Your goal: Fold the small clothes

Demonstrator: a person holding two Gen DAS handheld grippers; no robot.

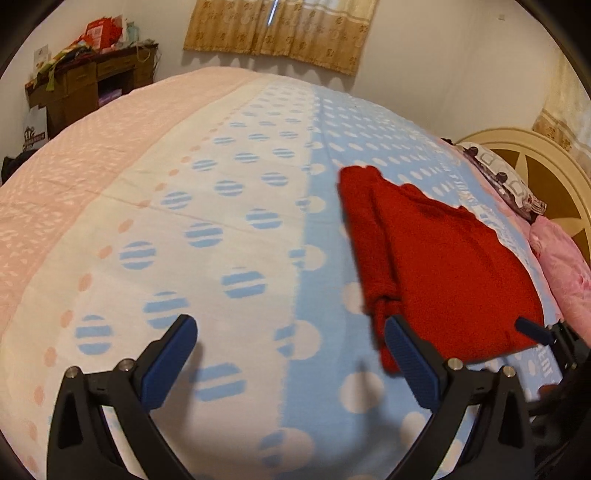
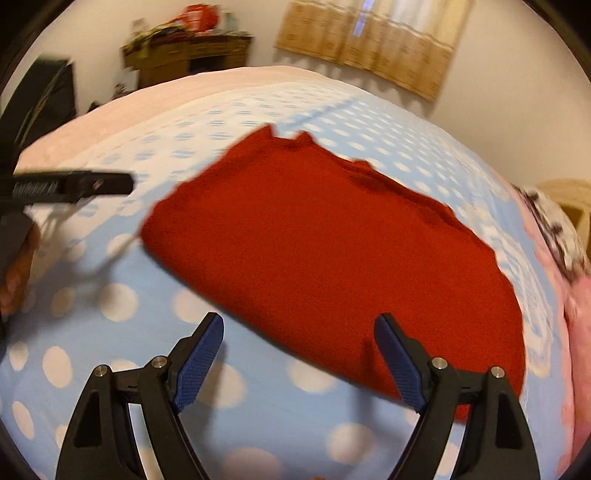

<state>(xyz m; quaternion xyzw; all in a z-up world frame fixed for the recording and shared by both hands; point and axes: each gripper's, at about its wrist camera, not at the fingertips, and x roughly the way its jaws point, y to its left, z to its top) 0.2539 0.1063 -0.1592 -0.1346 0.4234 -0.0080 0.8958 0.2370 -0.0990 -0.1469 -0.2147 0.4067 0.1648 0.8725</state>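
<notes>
A red knitted garment (image 1: 439, 266) lies folded flat on the dotted blue and white bedspread (image 1: 229, 206). It also shows in the right wrist view (image 2: 325, 251). My left gripper (image 1: 291, 332) is open and empty, just left of the garment's near corner. My right gripper (image 2: 299, 328) is open and empty, over the garment's near edge. The right gripper's tip shows at the right edge of the left wrist view (image 1: 532, 330). The left gripper shows at the left of the right wrist view (image 2: 74, 186).
A pink pillow (image 1: 565, 266) and a patterned pillow (image 1: 506, 177) lie by the cream headboard (image 1: 517, 144) at the right. A cluttered wooden desk (image 1: 92, 81) stands against the far wall, under a curtain (image 1: 280, 29).
</notes>
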